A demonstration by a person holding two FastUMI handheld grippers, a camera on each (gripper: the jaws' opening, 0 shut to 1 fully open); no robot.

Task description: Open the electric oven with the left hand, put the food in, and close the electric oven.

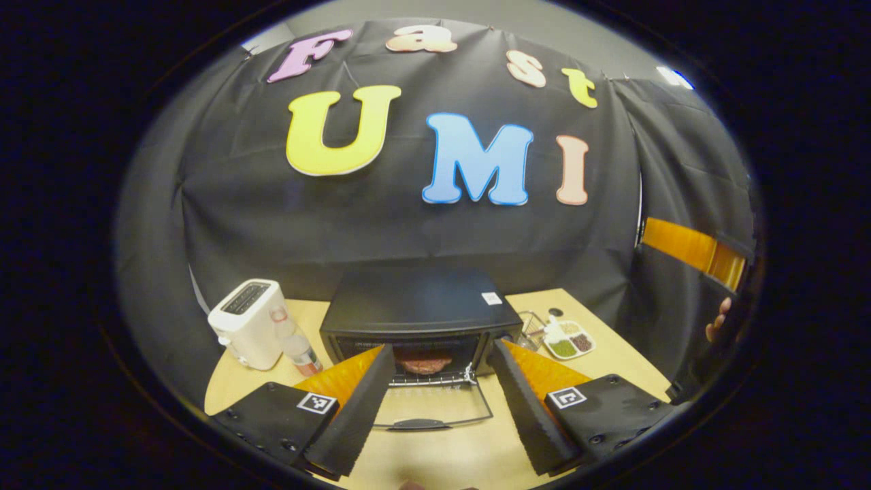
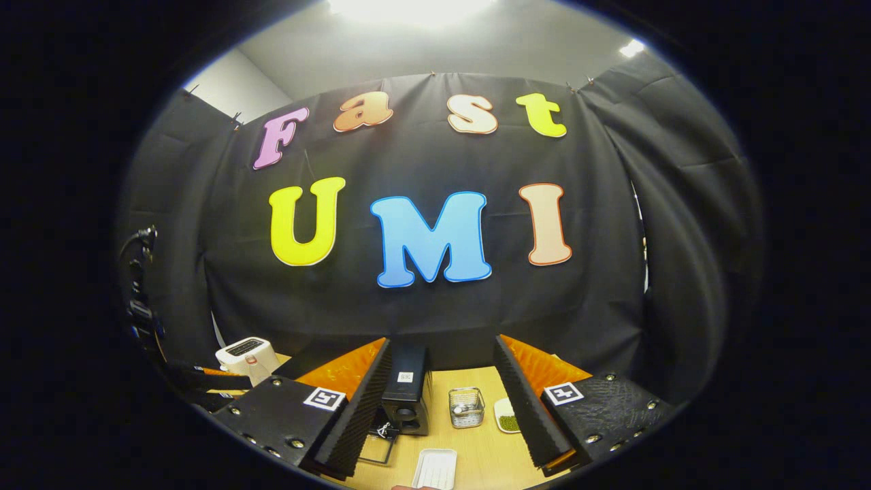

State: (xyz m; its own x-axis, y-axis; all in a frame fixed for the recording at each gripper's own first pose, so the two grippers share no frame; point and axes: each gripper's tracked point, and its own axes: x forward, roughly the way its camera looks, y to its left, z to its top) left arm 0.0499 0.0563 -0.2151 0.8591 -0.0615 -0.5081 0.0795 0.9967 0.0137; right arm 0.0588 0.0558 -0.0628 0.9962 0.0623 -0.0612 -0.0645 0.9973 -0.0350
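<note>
left tool (image 1: 441,401): fingers spread wide, holding nothing | right tool (image 2: 442,401): likewise wide, bare | oven (image 1: 418,316): on table (image 1: 612,354), door (image 1: 432,408) dropped open | food (image 1: 423,364): inside on rack

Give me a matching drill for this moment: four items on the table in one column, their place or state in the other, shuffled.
Items:
1. oven door
2. food
3. toaster
4. white tray

Place or state:
A. lying on the table in front of the right gripper
B. folded down, open
C. standing beside the oven, on the side of the left gripper's left finger
D. on the rack inside the oven

Pairs: 1-B, 2-D, 3-C, 4-A
</note>
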